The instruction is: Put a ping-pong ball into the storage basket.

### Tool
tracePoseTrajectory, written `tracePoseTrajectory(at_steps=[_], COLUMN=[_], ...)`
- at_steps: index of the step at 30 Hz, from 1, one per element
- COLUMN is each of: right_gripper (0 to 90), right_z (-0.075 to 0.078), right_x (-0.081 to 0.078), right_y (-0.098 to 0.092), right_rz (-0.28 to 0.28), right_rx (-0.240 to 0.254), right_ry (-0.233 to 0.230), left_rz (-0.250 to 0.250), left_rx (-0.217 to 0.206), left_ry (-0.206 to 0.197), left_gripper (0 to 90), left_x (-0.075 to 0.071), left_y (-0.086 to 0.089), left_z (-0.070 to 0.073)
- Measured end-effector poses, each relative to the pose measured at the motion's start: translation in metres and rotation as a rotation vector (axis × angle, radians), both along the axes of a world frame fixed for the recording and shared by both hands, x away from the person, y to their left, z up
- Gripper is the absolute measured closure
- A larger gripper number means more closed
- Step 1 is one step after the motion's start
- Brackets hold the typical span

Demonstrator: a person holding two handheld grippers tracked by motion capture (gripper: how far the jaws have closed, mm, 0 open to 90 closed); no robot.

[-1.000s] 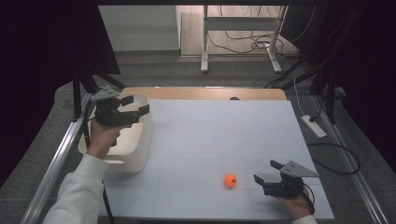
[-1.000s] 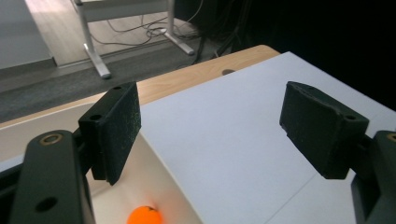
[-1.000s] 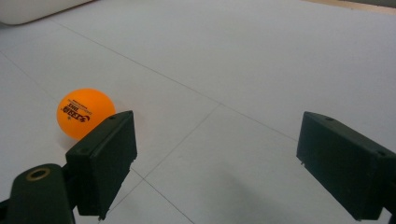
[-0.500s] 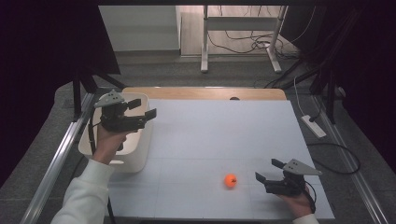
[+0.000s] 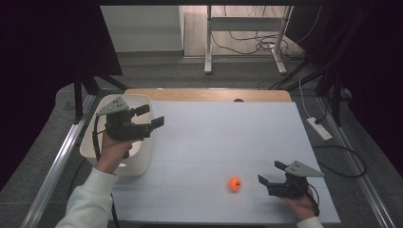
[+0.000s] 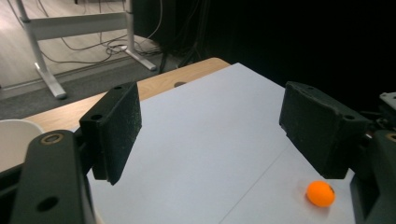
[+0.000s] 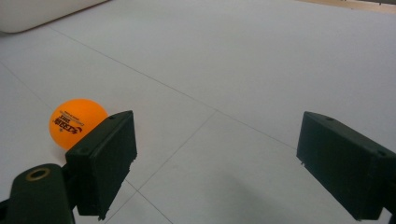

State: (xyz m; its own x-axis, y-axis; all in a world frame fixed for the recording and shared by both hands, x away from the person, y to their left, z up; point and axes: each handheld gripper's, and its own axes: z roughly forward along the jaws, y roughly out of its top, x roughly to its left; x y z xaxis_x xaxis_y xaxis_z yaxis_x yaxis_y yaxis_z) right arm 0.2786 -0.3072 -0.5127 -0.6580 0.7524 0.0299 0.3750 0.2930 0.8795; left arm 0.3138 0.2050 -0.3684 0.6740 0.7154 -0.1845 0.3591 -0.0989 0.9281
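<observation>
the left gripper (image 5: 153,115) hangs above the right rim of the white tub (image 5: 93,137) at the left edge of the table (image 5: 223,142). its jaws point right across the table, stand well apart and hold nothing. the right gripper (image 5: 269,174) rests low at the near right of the table, pointing left, its jaws also wide apart and empty. the orange ball (image 5: 234,184) lies on the table near the front edge, just left of the right gripper and apart from it. in the right gripper view the ball (image 7: 74,122) sits outside the jaws, partly behind the left 1.
</observation>
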Motion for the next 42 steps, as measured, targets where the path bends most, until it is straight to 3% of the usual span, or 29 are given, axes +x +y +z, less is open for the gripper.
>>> tracePoseTrajectory(at_steps=[19, 22, 42], right_gripper=[12.3, 12.3, 12.7], right_z=[0.0, 0.002, 0.005], right_x=[0.001, 0.001, 0.0], right_y=[-0.001, -0.001, 0.004], right_rz=[0.004, 0.008, 0.016], right_rx=[-0.008, -0.008, -0.012], right_ry=[-0.006, -0.012, -0.014], left_rz=[-0.069, -0.069, -0.132], left_rx=[0.015, 0.037, 0.029], left_ry=[-0.01, -0.023, -0.01], left_gripper=[22.1, 22.1, 22.1], left_x=[-0.008, -0.011, -0.02], left_y=[-0.029, -0.033, -0.052], left_z=[0.003, 0.002, -0.002])
